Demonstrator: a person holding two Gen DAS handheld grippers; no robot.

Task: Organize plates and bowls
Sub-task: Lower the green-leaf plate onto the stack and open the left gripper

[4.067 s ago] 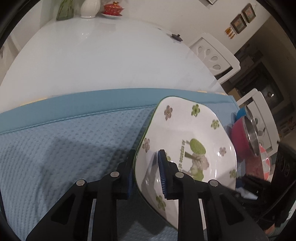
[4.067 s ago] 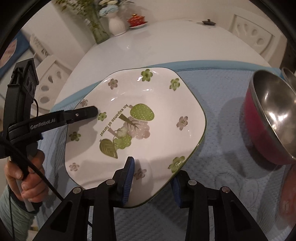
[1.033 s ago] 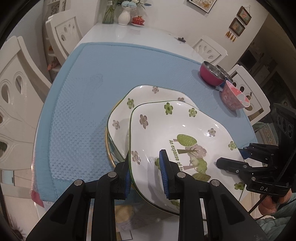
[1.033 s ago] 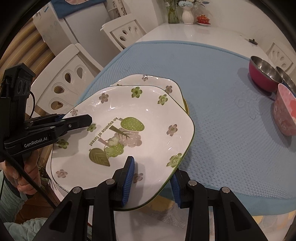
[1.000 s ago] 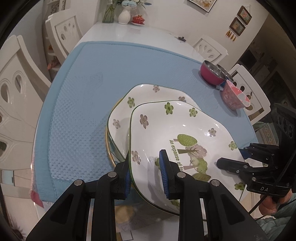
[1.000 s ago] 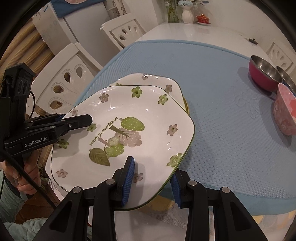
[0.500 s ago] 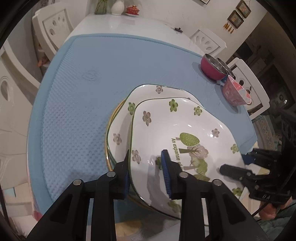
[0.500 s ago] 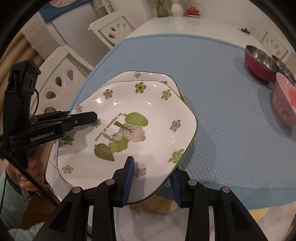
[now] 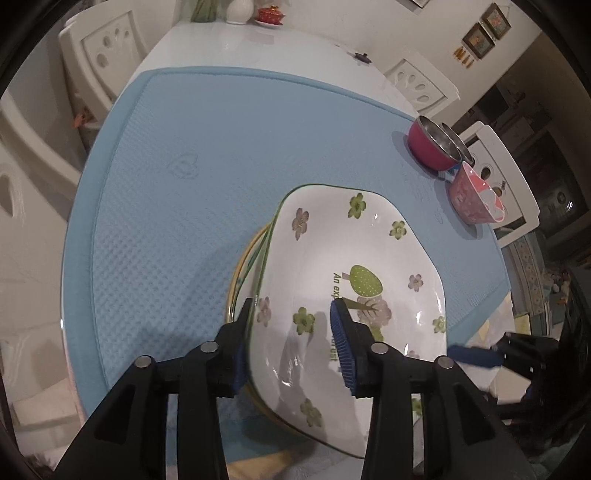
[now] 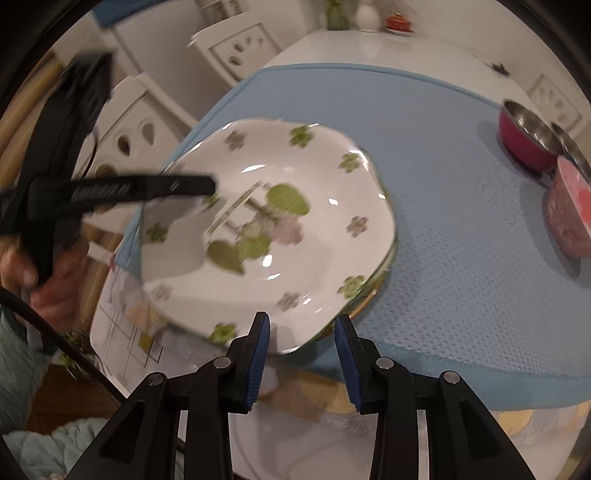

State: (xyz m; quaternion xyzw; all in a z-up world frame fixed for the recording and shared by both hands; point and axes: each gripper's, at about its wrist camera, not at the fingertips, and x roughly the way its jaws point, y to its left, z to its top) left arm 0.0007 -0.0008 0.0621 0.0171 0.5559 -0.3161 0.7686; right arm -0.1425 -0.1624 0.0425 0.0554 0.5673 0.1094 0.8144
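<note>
A white flowered plate lies on top of a stack of plates whose rims show at its left, on the blue mat. My left gripper straddles the plate's near-left rim with its jaws apart. My right gripper is open, its tips just off the plate's near edge. A red steel bowl and a pink bowl stand at the mat's far right; they also show in the right wrist view, the red bowl and the pink bowl.
The white table runs beyond the mat, with a vase and a red lidded cup at its far end. White chairs stand on both sides. The plate stack overhangs the mat's near edge.
The plate has come down onto the stack. My right gripper has let go of its rim and drawn back. My left gripper's jaws have widened around the rim.
</note>
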